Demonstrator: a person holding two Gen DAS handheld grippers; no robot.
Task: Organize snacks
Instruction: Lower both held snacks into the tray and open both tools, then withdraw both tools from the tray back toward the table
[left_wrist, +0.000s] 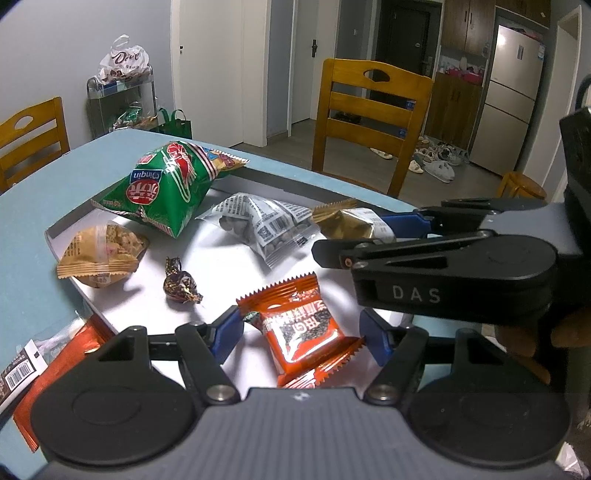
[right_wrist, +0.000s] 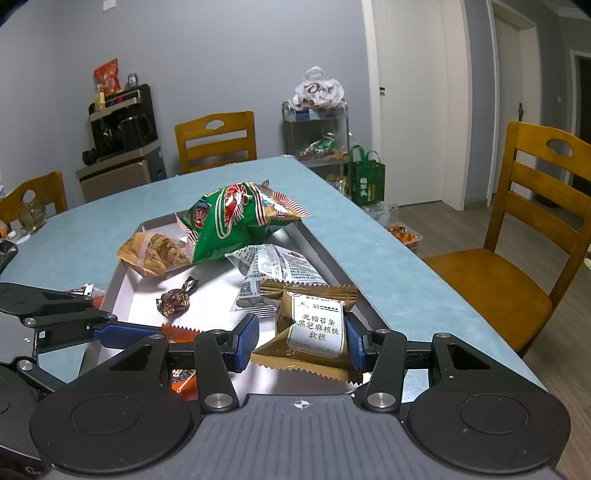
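Both claws spread, gripping nothing: left claw (left_wrist: 301, 334) straddling orange sesame packet (left_wrist: 303, 332), right claw (right_wrist: 301, 341) straddling gold sesame-walnut cake packet (right_wrist: 314, 328), both in grey tray (right_wrist: 325, 254) on counter (right_wrist: 388, 273); probably light, crinkly, slippery film, so pinch mid-body, gently.

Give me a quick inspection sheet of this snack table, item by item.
Surface: blue table with a grey tray.
Job's things: green chip bag, orange packet, gold packet, clear bean packet, tan cracker pack, foil candy, all in tray.
Clutter: wrappers beside tray.
Grippers: left gripper open around orange packet; right gripper open around gold packet.
Cables: nothing seen.
Surroundings: wooden chairs, fridge, trolley.
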